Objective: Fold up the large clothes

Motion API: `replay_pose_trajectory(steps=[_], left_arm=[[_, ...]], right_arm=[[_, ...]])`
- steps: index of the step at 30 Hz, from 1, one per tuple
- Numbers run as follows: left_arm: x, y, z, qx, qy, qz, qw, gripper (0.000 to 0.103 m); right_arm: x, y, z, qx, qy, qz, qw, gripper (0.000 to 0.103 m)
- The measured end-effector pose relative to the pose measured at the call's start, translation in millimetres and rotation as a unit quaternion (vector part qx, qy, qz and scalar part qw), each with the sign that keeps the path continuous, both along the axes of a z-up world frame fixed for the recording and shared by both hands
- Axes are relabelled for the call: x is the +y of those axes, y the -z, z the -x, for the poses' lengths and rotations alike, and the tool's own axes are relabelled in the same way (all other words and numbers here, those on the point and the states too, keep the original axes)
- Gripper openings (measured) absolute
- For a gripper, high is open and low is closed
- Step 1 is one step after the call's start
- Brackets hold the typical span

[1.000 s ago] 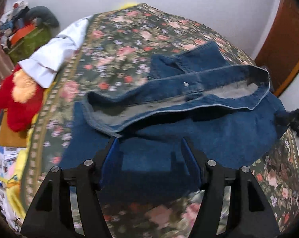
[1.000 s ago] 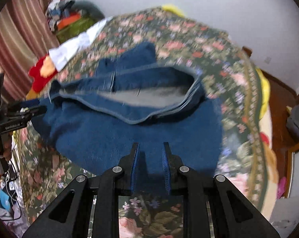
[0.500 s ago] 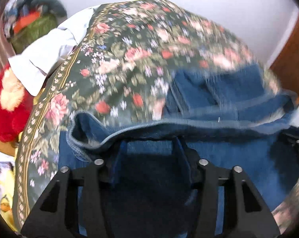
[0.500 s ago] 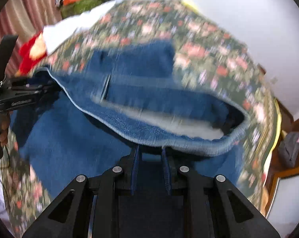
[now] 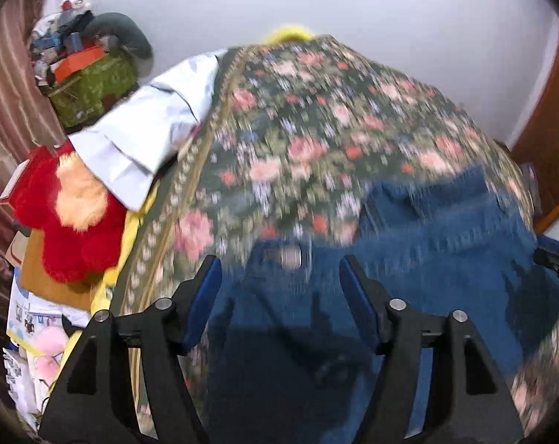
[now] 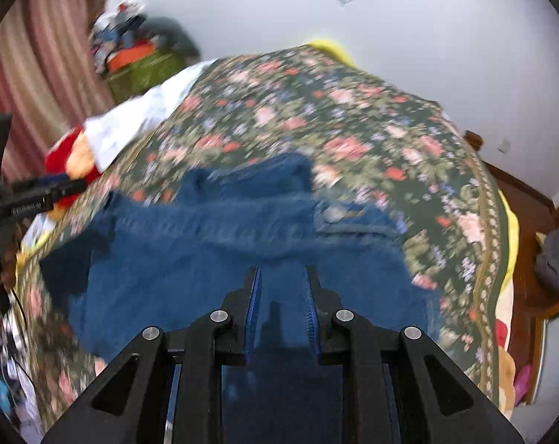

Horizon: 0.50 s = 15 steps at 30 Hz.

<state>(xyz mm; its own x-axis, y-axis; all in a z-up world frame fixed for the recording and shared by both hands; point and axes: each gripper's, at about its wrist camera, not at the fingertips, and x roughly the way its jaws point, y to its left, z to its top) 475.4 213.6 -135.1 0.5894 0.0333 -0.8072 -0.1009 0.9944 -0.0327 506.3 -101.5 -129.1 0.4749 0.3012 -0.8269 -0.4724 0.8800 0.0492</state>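
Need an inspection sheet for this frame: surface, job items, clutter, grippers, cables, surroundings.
Surface: floral bedspread covers the bed; frames motion-blurred.
Job's things: denim garment lies on the near part of the bedspread, folded over on itself.
Clutter: white cloth and red plush toy at the bed's left edge; green box piled with items in the corner.
Grippers: left gripper has jaws apart over the denim, just been opening, pads not pressing it. Right gripper has jaws narrow, with denim between them.
Cables: dark cords at the lower left in the right wrist view.
Surroundings: white wall, striped curtain, wooden door, dark bag on the floor.
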Motion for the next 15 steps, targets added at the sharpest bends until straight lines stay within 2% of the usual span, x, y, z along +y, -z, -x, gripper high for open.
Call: replay_pose_trajectory(steps=[1,3,6,7,8,9,10,12,14,15], left_arm=[[-0.9,7.8,11.2,0.009,0.015,0.001,0.9998,0.075],[-4.1,23.0,23.1,0.028,0.034,-0.005,0.999,0.078],[-12.1,58.3,35.9,0.078,0.044,-0.062,0.9941,0.078],[-12.3,74.1,38.8,0.094,0.038,-0.092,0.9907,0.078],[-10.7,84.4,41.2,0.103,0.038,-0.104,0.9885,0.082],[-7.9,92.1,44.5,0.105,0.038,-0.104,0.9883,0.088],[0.1,97.9,50.3,0.099,0.03,-0.086,0.9909,0.093],[12.6,100.1,57.8,0.093,0.016,-0.052,0.9942,0.095],[19.2,98.6,65.8,0.082,0.007,-0.034,0.996,0.094],[18.4,97.9,70.0,0.08,0.004,-0.039,0.996,0.094]], right_arm=[[2.4,6.7,6.2,0.007,-0.007,0.0,1.0,0.018],[13.0,22.7,18.1,0.035,-0.031,0.003,0.999,0.018],[28.6,51.4,31.1,0.068,-0.054,0.042,0.995,0.018],[32.5,60.3,35.1,0.067,-0.055,0.065,0.994,0.018],[34.9,66.0,40.2,0.056,-0.06,0.08,0.993,0.018],[36.0,68.7,45.7,0.039,-0.069,0.089,0.993,0.018],[35.8,68.7,49.3,0.028,-0.075,0.095,0.992,0.018],[33.5,67.7,55.0,0.015,-0.076,0.117,0.99,0.019],[27.6,65.1,56.5,0.006,-0.066,0.131,0.989,0.033],[22.4,62.2,54.2,-0.007,-0.051,0.147,0.988,0.059]])
